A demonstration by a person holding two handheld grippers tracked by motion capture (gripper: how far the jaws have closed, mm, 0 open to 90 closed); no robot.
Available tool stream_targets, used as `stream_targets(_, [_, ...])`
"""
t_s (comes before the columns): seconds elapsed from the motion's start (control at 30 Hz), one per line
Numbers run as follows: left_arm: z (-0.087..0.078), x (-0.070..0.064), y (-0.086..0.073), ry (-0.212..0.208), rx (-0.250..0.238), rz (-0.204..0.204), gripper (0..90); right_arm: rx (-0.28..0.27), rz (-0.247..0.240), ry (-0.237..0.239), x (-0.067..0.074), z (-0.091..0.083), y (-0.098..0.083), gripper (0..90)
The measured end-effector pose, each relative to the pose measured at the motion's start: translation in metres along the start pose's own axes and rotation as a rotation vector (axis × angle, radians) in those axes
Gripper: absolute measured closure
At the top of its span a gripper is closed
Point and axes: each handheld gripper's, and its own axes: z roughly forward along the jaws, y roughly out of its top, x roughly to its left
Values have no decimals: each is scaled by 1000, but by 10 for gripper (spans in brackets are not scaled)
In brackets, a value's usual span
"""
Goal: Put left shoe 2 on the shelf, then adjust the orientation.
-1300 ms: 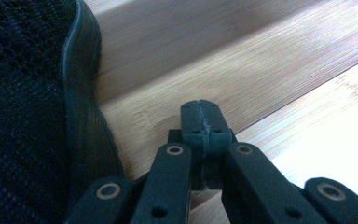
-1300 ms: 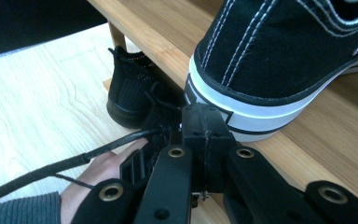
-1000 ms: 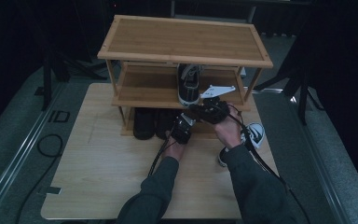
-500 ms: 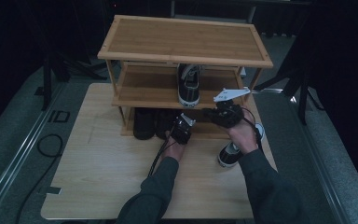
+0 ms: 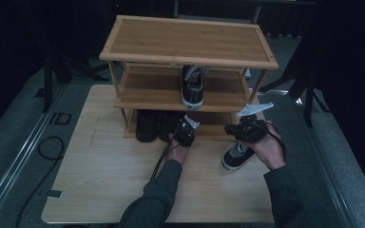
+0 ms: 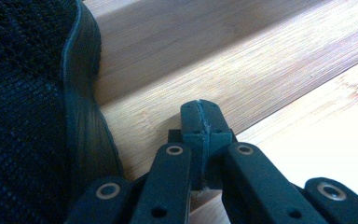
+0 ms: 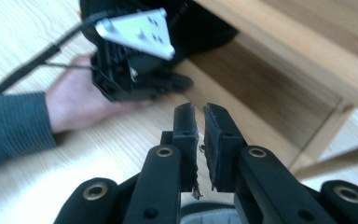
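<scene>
A black sneaker with a white sole stands on the middle shelf of the bamboo shoe rack. A second such sneaker lies on the table under my right hand. My right gripper hangs in front of the rack's right end. Its jaws have just been opening and stand a narrow gap apart with nothing between them. My left gripper rests shut at the bottom shelf, its tips beside a black mesh shoe.
Two dark shoes sit side by side on the bottom shelf. In the right gripper view the other hand and its gripper's grey plate lie just ahead. The wooden table has free room at front left.
My right gripper has moved to the right and nearer to me, away from the middle shelf's sneaker, uncovering the sneaker on the table. My left gripper has stayed put.
</scene>
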Motion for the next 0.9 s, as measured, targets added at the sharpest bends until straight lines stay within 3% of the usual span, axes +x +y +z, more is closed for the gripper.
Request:
stream_targets(0.43, [0, 0, 0, -2, -6, -7, 898, 73, 36, -75, -16, -2, -30, 861])
stream_targets(0.6, [0, 0, 0, -2, -5, -7, 899, 135, 37, -108, -20, 6, -44, 892])
stream_targets(0.9, [1, 0, 0, -4, -5, -9, 898, 194, 70, -105, -25, 25, -72, 898])
